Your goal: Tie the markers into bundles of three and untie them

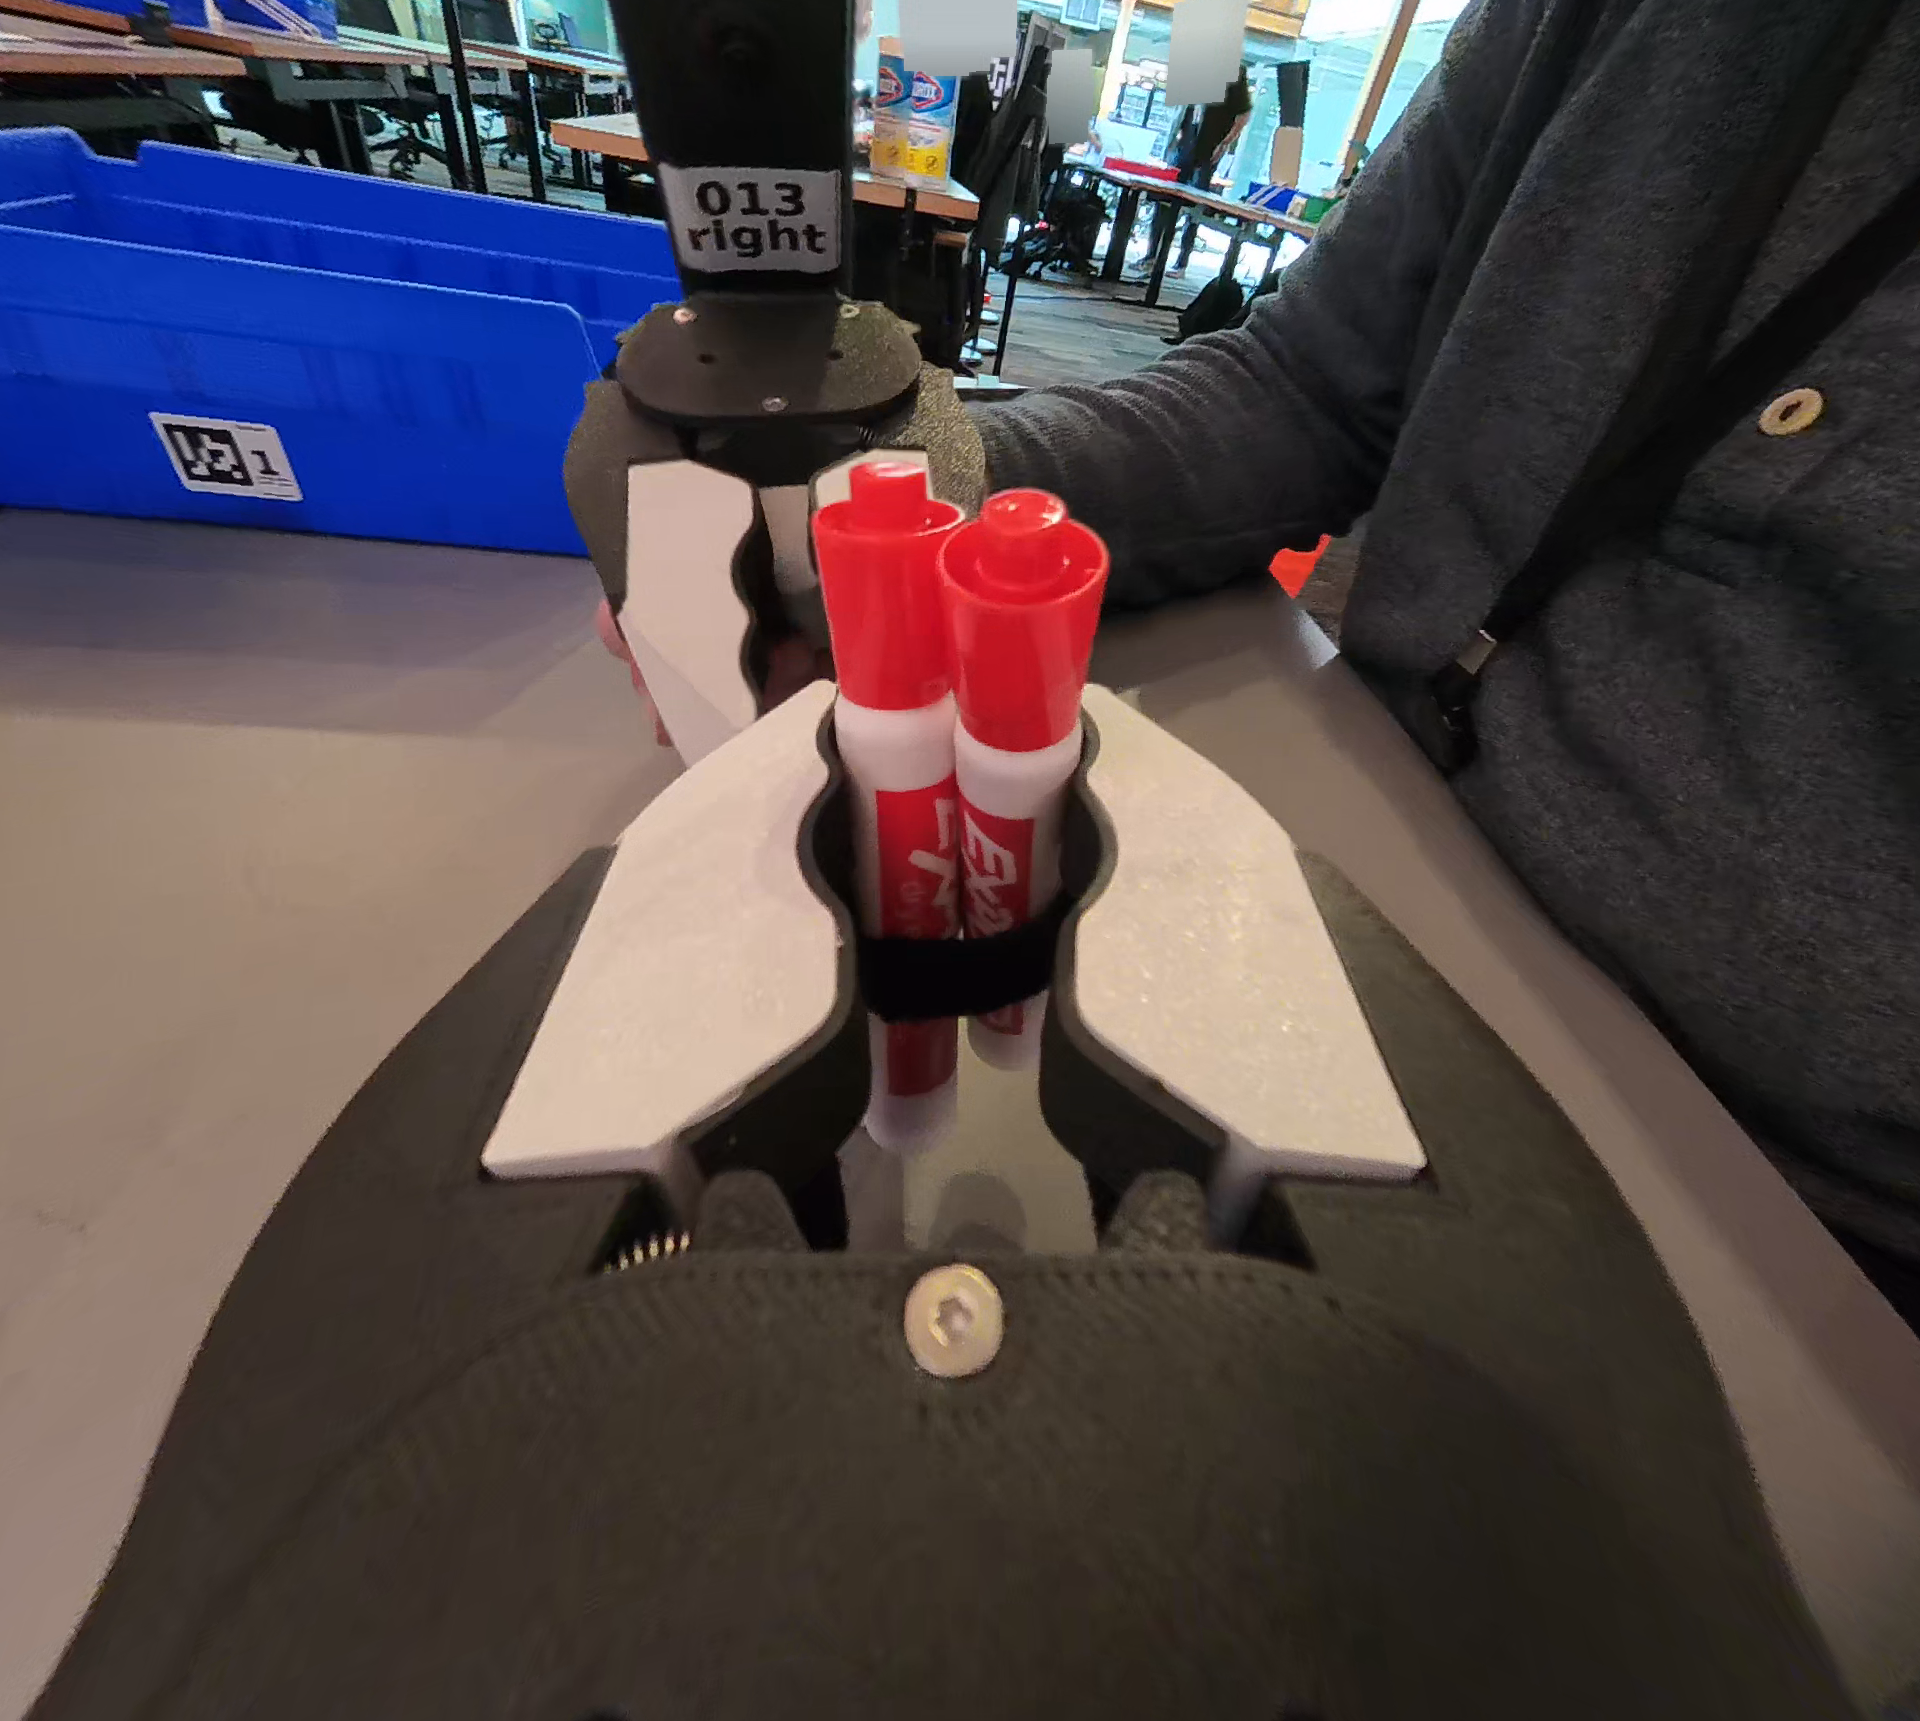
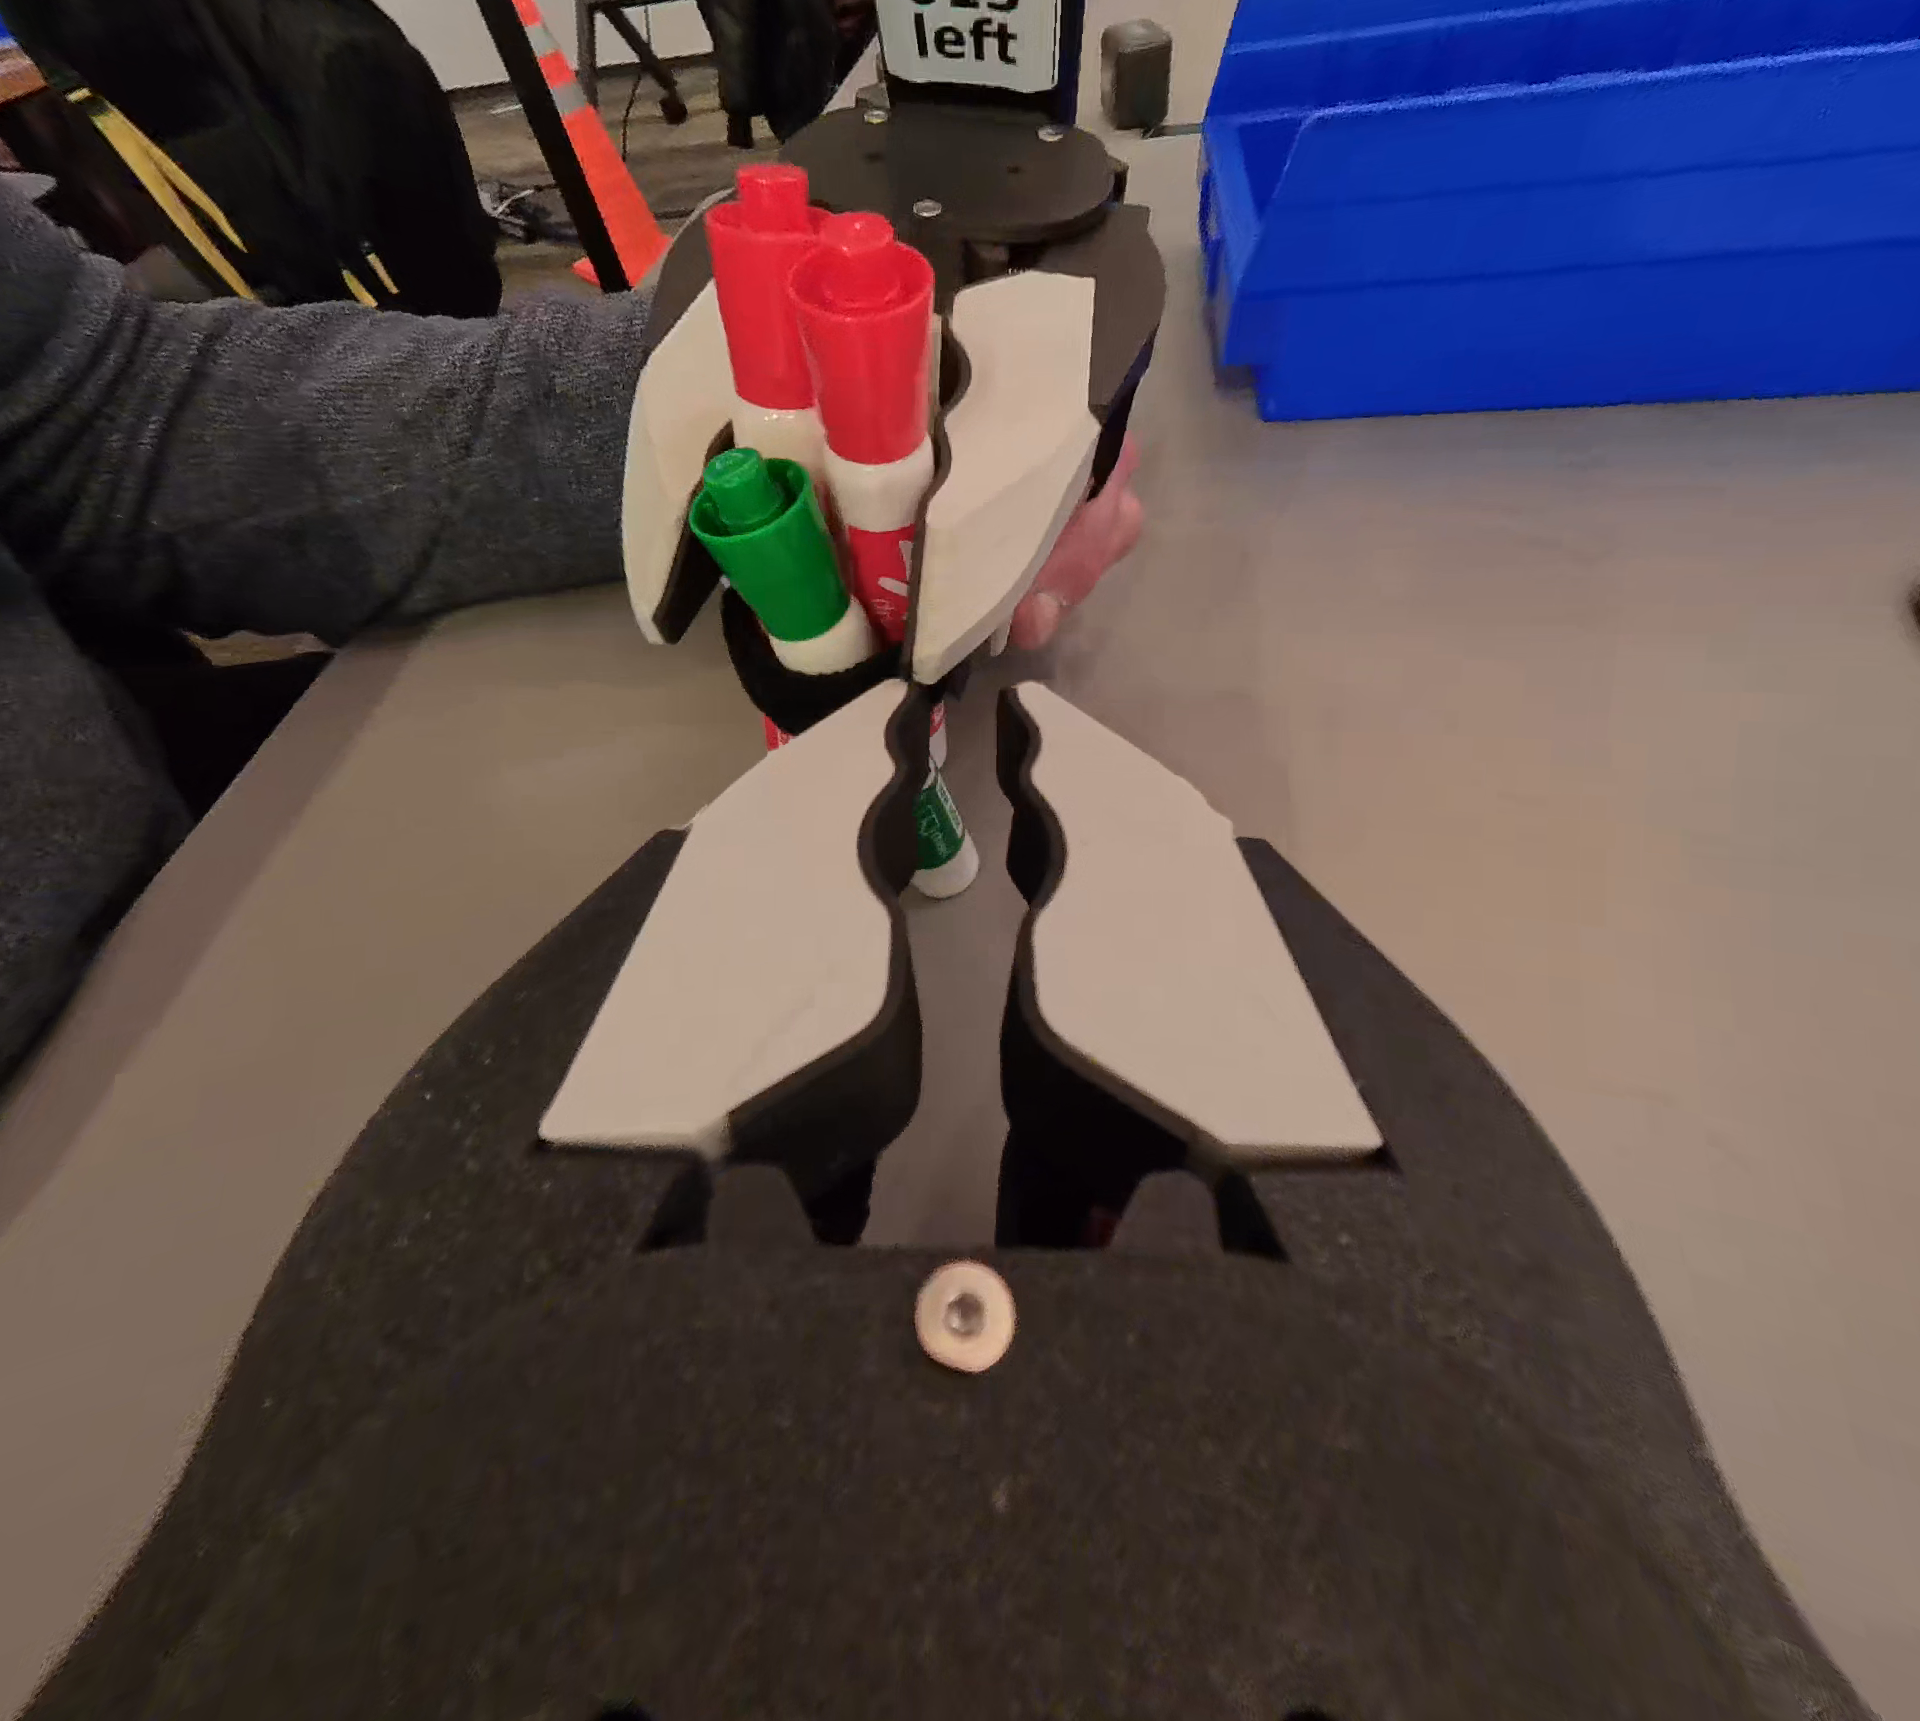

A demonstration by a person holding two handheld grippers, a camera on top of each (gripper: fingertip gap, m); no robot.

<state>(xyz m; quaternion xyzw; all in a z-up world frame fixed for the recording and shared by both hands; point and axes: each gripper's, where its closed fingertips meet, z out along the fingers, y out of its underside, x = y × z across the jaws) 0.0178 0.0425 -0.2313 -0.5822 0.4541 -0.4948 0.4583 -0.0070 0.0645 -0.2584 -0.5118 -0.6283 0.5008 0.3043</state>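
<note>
My left gripper (image 1: 961, 715) is shut on a bundle of two red markers (image 1: 1023, 622) and one green marker (image 2: 779, 549), held upright with caps up. A black strap (image 1: 956, 970) wraps the bundle low down. The green marker is hidden in the left wrist view. My right gripper (image 2: 956, 700) faces the left gripper (image 2: 800, 632) tip to tip. Its jaws stand slightly apart and hold nothing. Its left fingertip sits right by the black strap (image 2: 790, 695), and the green marker's lower end shows through the gap. The right gripper also shows behind the bundle in the left wrist view (image 1: 769, 632).
Blue plastic bins (image 2: 1558, 196) stand on the grey table (image 2: 1455, 736) beside the grippers; they also show in the left wrist view (image 1: 312, 341). A person in a grey sweater (image 1: 1610, 528) sits at the table edge. An orange cone (image 2: 582, 113) stands on the floor beyond. The left gripper's tips are roughly 4 cm from the right gripper's.
</note>
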